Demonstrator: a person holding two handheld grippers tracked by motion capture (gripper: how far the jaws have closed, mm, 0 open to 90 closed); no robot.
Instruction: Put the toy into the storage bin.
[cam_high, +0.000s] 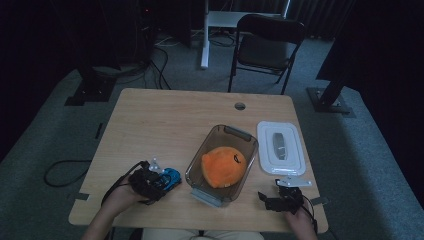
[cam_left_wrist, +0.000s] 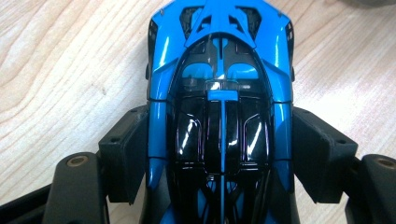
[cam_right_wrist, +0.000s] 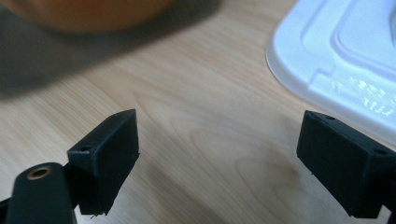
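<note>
The left tool (cam_left_wrist: 219, 154) clamps the blue car (cam_left_wrist: 219, 93) across its sides, low on the counter (cam_high: 150, 120), a grip suited to lifting it level. The bin (cam_high: 197, 167) beside it holds an orange toy (cam_high: 223, 166). The right tool (cam_right_wrist: 217, 158) gapes empty near the lid (cam_right_wrist: 345, 60).

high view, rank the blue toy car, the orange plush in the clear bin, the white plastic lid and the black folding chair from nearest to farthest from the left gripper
1. Blue toy car: between the jaws of the left gripper, at the table's near left.
2. Orange plush: in the clear plastic bin, just to the right.
3. White plastic lid: flat on the table beyond the bin, right side.
4. Black folding chair: on the floor past the table's far edge.
</note>
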